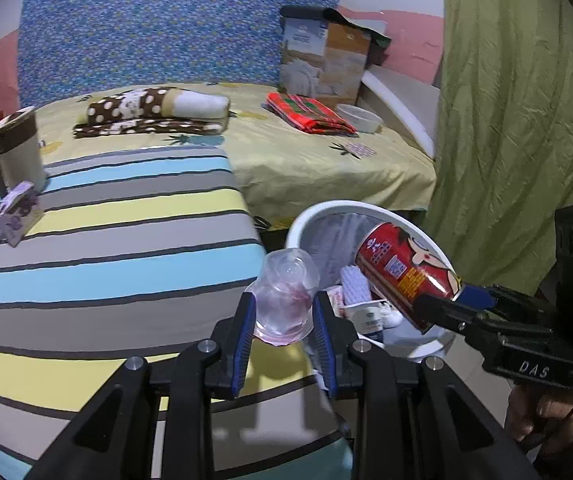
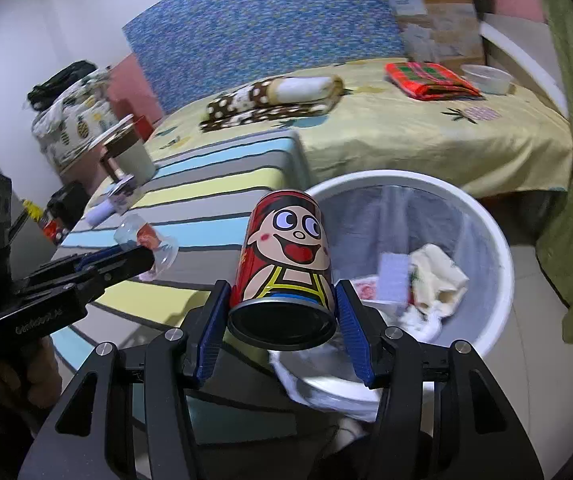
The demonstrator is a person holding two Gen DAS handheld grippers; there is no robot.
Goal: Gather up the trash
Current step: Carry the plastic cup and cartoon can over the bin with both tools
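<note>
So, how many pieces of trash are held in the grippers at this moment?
2. A clear plastic cup is clamped in the left gripper, beside the white bin. A red cartoon can is clamped in the right gripper, near the bin's rim.

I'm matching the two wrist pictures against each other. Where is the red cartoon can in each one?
Left wrist view: the red cartoon can sits right of centre, held in the right claw over the white bin.
Right wrist view: the can is at centre, between that claw's pads.
Shared landmark: the white bin.
</note>
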